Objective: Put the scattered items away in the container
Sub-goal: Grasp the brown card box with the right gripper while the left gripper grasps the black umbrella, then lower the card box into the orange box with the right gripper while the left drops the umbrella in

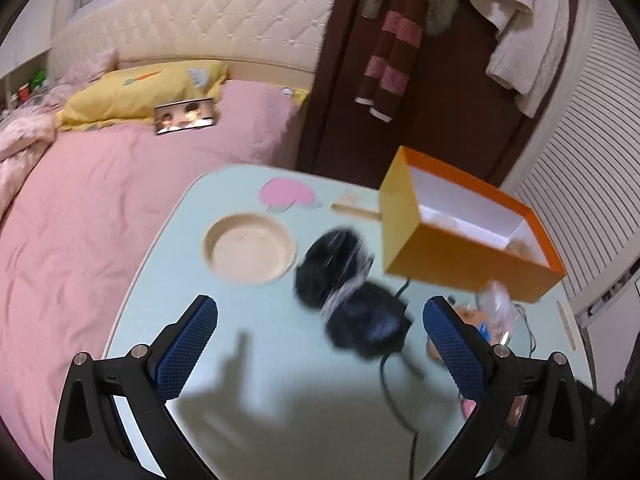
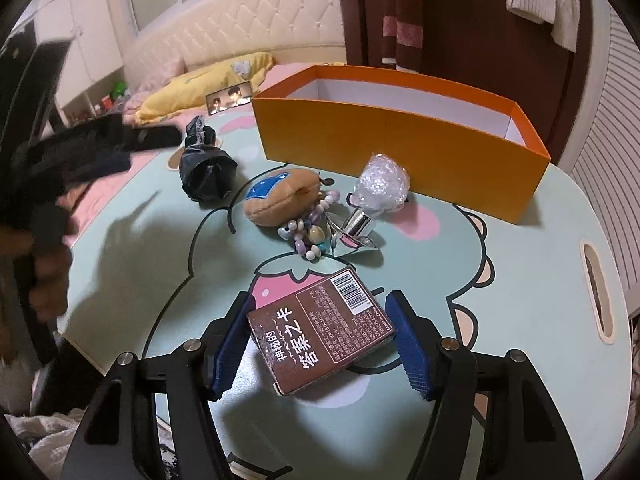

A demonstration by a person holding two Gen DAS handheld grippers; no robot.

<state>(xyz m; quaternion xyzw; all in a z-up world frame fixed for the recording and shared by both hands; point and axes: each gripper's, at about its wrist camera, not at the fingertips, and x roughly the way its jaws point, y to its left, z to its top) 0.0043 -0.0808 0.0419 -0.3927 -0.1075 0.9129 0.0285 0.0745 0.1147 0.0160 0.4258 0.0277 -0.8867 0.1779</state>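
On the mint-green table (image 2: pixel 520 300), my right gripper (image 2: pixel 320 298) is shut on a brown card box (image 2: pixel 320 332), one blue pad against each side. Ahead of it lie a bead bracelet (image 2: pixel 308 232), a brown and blue plush toy (image 2: pixel 280 198), a silver piece in bubble wrap (image 2: pixel 376 192) and a black bundle (image 2: pixel 206 172). The orange container (image 2: pixel 384 148) stands open at the back. My left gripper (image 1: pixel 320 308) is open and empty above the blurred black bundle (image 1: pixel 348 292). The orange container (image 1: pixel 460 264) is to its right, with something pale inside.
A round recess (image 1: pixel 250 248) is sunk into the table left of the bundle, and a slot handle (image 2: pixel 598 292) cuts its right edge. A pink bed (image 1: pixel 100 220) borders the table's left side. A dark door with hanging clothes (image 1: pixel 400 40) stands behind. A person's hand (image 2: pixel 48 280) shows at the left.
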